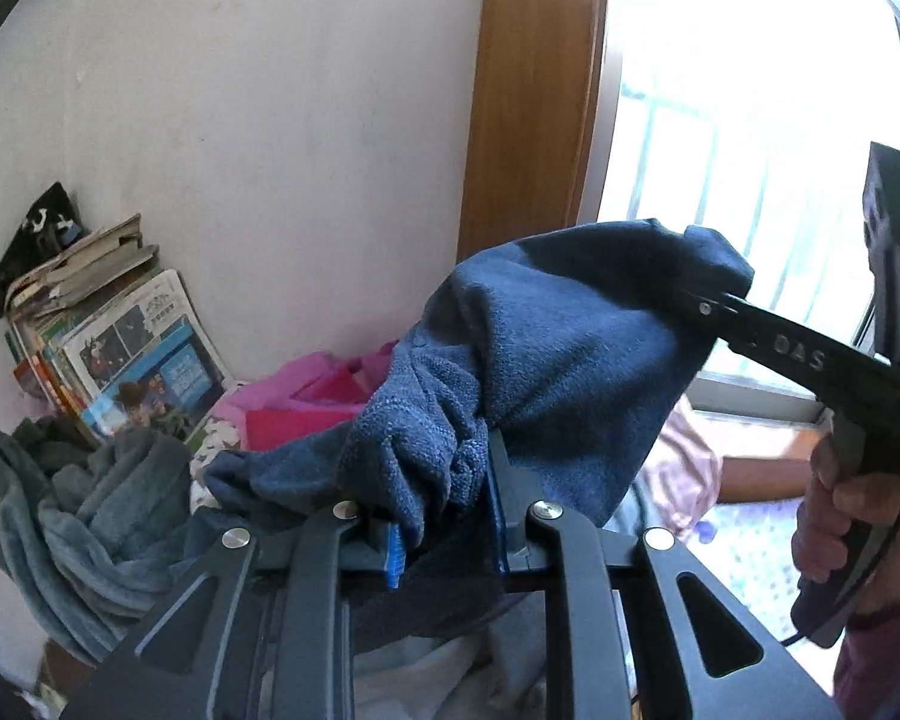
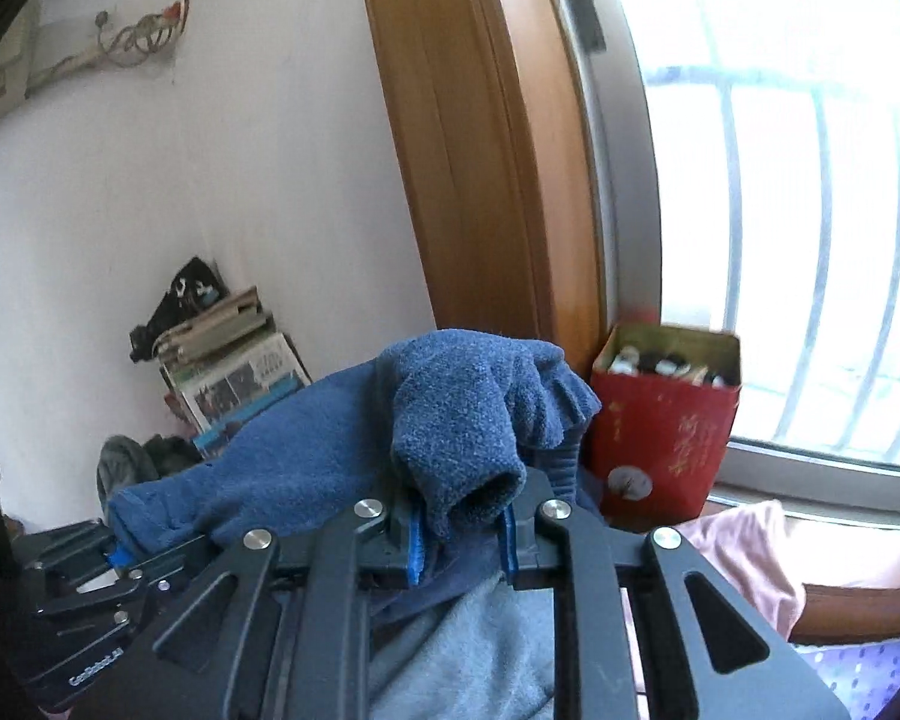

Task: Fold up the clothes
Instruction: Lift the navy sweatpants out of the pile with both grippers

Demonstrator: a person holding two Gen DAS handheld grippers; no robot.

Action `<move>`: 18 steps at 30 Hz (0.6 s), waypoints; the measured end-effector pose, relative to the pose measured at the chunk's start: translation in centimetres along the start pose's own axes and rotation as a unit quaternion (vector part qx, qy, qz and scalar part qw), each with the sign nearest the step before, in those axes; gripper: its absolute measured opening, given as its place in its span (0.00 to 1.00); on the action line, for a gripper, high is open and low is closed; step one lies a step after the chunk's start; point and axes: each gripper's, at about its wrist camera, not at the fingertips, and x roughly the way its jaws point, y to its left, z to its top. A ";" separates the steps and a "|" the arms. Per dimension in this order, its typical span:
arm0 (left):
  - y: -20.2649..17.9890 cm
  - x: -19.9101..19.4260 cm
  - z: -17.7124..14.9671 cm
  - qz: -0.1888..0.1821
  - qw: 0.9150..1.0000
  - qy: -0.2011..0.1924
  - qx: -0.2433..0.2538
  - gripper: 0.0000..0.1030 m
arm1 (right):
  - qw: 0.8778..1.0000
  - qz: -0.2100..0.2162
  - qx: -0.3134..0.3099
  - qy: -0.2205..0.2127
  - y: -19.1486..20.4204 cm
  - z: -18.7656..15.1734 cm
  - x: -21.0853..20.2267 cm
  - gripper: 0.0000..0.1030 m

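A white wall and a bright barred window (image 2: 810,210) stand behind the work. The left gripper (image 1: 444,540) is clamped on a bunched fold of the blue fleece garment (image 1: 540,360); the right gripper (image 2: 459,534) pinches another bunch (image 2: 462,420), window side. The garment hangs raised between them, below the window. It looks soft, light and floppy, so hems or corners seem the best holds.

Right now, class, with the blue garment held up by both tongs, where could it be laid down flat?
Little bare room shows. The dotted sheet below the window, beside the pink cloth, is the likeliest patch. The wall corner is crowded: stacked books, grey blanket, pink boxes. The red tin fills the sill corner.
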 end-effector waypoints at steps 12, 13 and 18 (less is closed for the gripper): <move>0.5 -2.3 3.4 -0.053 0.998 -0.033 0.029 0.20 | 0.996 -0.085 -0.013 -0.018 2.1 3.0 -5.2 0.17; 0.5 -2.5 3.7 -0.057 0.997 -0.035 0.036 0.20 | 0.996 -0.090 -0.010 -0.022 2.1 3.1 -5.6 0.17; 0.9 -3.6 4.4 -0.073 0.995 -0.047 0.057 0.20 | 0.993 -0.114 -0.003 -0.043 2.8 3.5 -6.8 0.17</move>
